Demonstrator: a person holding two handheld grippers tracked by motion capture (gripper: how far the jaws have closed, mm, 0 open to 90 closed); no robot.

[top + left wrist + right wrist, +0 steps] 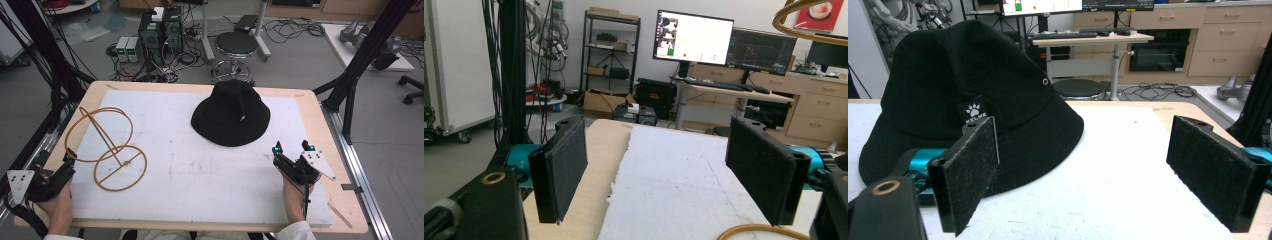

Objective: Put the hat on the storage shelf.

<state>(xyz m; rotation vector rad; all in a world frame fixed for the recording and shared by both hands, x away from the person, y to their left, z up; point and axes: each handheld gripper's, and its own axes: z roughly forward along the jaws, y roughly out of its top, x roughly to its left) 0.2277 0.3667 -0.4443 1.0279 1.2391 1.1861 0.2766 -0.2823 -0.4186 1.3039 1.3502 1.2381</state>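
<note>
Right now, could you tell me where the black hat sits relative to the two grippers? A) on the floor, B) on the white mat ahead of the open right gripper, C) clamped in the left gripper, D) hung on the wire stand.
B: the black hat rests on the white mat, ahead of the right gripper, whose jaws stand apart and empty.

Partly cut-off items at the table edges
Wire stand (804, 20) cropped by the left gripper view's frame; hat (963, 95) brim hidden behind a jaw.
</note>
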